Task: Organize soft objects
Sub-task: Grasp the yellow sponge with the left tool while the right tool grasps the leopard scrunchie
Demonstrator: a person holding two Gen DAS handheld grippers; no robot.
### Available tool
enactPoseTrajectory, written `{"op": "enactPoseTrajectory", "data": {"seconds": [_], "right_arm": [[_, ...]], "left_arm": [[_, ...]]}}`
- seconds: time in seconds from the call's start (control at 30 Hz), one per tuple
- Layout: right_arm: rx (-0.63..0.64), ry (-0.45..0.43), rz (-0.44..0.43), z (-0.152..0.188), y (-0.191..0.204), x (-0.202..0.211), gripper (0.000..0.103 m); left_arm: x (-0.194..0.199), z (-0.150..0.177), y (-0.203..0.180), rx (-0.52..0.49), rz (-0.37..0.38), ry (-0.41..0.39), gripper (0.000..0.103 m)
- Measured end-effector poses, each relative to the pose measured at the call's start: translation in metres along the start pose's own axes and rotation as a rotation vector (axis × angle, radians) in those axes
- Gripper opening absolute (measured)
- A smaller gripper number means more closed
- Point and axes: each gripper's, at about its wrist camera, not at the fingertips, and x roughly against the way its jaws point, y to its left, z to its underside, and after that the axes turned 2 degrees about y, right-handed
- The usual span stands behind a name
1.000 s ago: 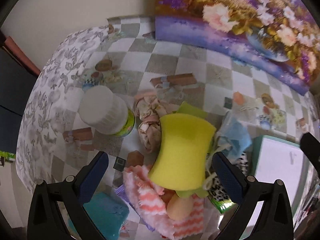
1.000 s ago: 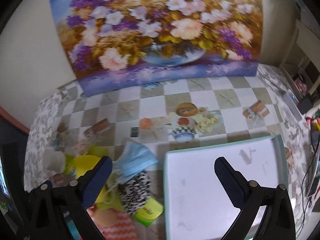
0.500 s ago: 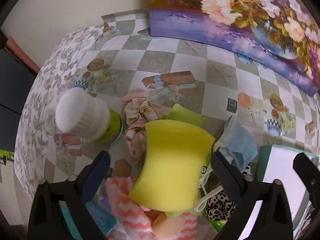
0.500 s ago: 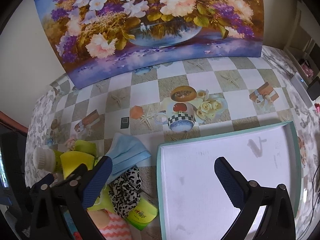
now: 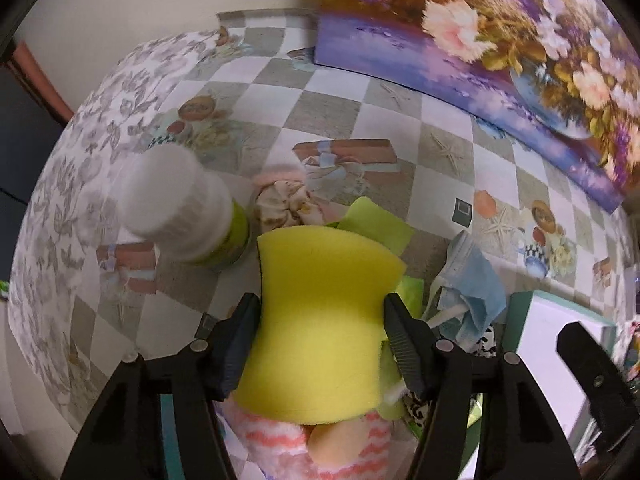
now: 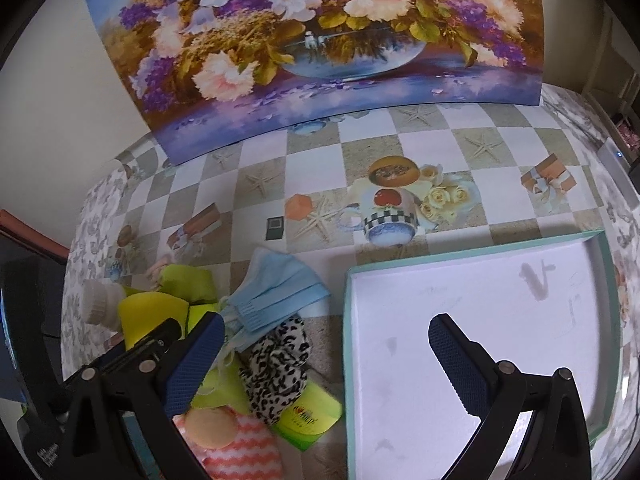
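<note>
- The yellow sponge (image 5: pixel 320 320) is lying on top of a heap of soft things at the near left of the worktop (image 5: pixel 360 120), which is covered in a checked, patterned cloth.
- The left claw (image 5: pixel 320 340) is pointing steeply down over the heap, and its jaws are closing, with the sponge between them. The dark pads are touching the sponge's narrow waist on both sides.
- The sponge is looking light, springy and easy to squash. Its pinched-in middle seems the best place to take hold, because the wider ends would be stopping it from slipping out.
- Under and around the sponge, a pink zigzag cloth (image 5: pixel 272 444), a round peach puff (image 6: pixel 208 426), a lime-green cloth (image 5: pixel 372 220) and a flowery scrunchie (image 5: pixel 284 204) are crowding together. These limp pieces could be dragging along when the sponge is lifted.
- A white-capped bottle (image 5: pixel 176 208) is standing just left of the sponge.
- A blue face mask (image 6: pixel 276 292) and a leopard-print fabric piece (image 6: pixel 276 364) are lying at the right edge of the heap.
- The right claw (image 6: pixel 324 364) is hanging wide open and holding nothing, tilted downward, straddling the gap between the heap and a shallow white tray with a teal rim (image 6: pixel 348 360).
- The tray is sitting empty on the right.
- A large flower painting (image 6: pixel 320 40) is leaning against the far wall.
</note>
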Motion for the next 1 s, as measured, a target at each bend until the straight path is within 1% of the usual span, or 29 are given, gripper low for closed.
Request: {"op": "enactPoseTrajectory", "data": {"seconds": [0.13,0.27,0.33,0.4,0.5,0.53,0.6,0.67,0.73,0.83,0.93,1.0], "right_arm": [[0.018,-0.002,-0.042,0.008,0.006,0.005,0.103],[0.057,0.005,-0.022,0.020,0.012,0.003,0.103],[0.067,0.010,-0.018,0.025,0.014,0.002,0.101],[0.090,0.012,-0.026,0.031,0.018,0.000,0.092],[0.119,0.035,-0.041,0.037,0.026,-0.007,0.083],[0.122,0.043,-0.050,0.039,0.027,-0.010,0.082],[0.129,0.061,-0.061,0.043,0.030,-0.017,0.073],[0.145,0.080,-0.066,0.047,0.034,-0.025,0.068],[0.154,0.095,-0.069,0.049,0.036,-0.032,0.065],[0.169,0.118,-0.060,0.052,0.039,-0.043,0.056],[0.182,0.128,-0.055,0.054,0.041,-0.052,0.051],[0.186,0.133,-0.056,0.054,0.041,-0.056,0.046]], "left_arm": [[0.017,0.003,0.016,0.047,0.022,-0.018,0.065],[0.034,0.008,0.033,0.099,0.042,-0.040,0.065],[0.040,0.011,0.041,0.123,0.047,-0.046,0.065],[0.045,0.015,0.049,0.147,0.053,-0.046,0.065],[0.048,0.021,0.056,0.170,0.058,-0.044,0.065],[0.048,0.023,0.058,0.179,0.059,-0.043,0.065],[0.047,0.027,0.061,0.188,0.058,-0.038,0.065],[0.043,0.029,0.062,0.190,0.057,-0.026,0.065],[0.038,0.029,0.062,0.190,0.054,-0.010,0.065],[0.034,0.029,0.062,0.188,0.053,-0.001,0.065],[0.031,0.030,0.062,0.188,0.051,0.006,0.065],[0.029,0.030,0.063,0.189,0.051,0.009,0.065]]}}
